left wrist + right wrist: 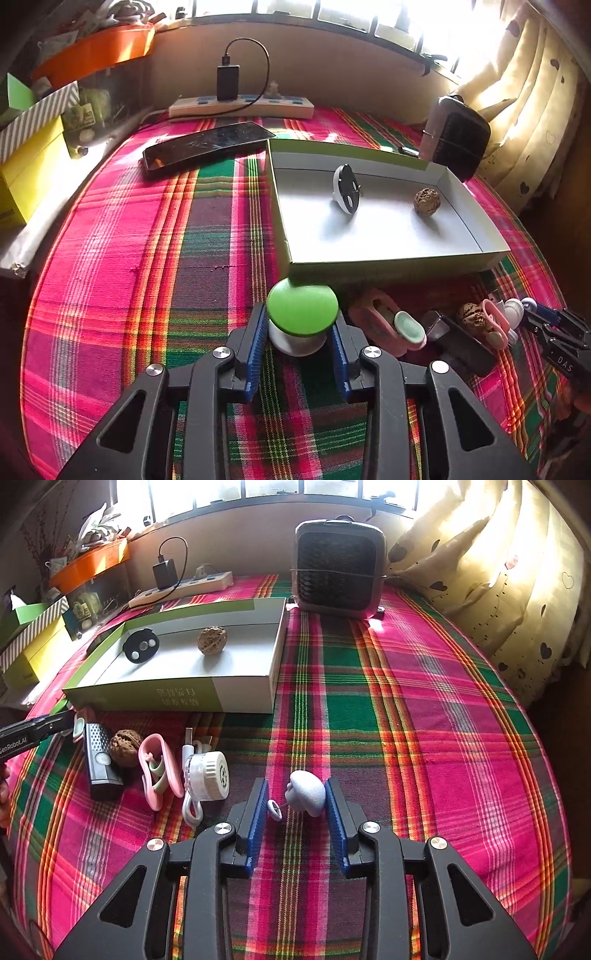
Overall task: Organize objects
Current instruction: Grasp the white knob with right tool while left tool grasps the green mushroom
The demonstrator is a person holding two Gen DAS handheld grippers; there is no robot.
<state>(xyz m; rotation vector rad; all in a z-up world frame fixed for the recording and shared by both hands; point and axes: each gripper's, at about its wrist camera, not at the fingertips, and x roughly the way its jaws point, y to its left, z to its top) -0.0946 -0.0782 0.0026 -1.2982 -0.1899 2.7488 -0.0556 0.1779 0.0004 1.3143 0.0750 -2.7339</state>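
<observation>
Left wrist view: left hand-held gripper (300, 328) clenched on a green-capped knob (302, 312), blue pads pressing its white base from both sides, apparently lifted just short of the near wall of the white box (388, 275). Just ahead, inside the box: a black-and-white disc gadget (346, 189) near the middle and a walnut (427, 200) toward the far right corner. To the right, below the box wall: a pink clip (384, 319), a second walnut (472, 317) and other small pieces lying close together on the plaid-covered surface (147, 295). Ahead to the left, a dark phone (207, 146); beyond it, a power strip (242, 107) with a charger plugged in.

Right wrist view: right hand-held gripper (297, 805) straddling a pale blue mushroom-shaped piece (308, 792), right pad touching it, left pad standing off with only a small ring on its stem near; full grip not clear from here. To the left: a white round cap (208, 775), pink clips (159, 768), the loose walnut (125, 746) and a black block (99, 760), clustered. Ahead on the left, the box, with a grey fan heater (338, 566) behind.

Judged from this: early-to-middle stage. Two things boxed, one in hand near the box, another being taken, five or so left outside.
</observation>
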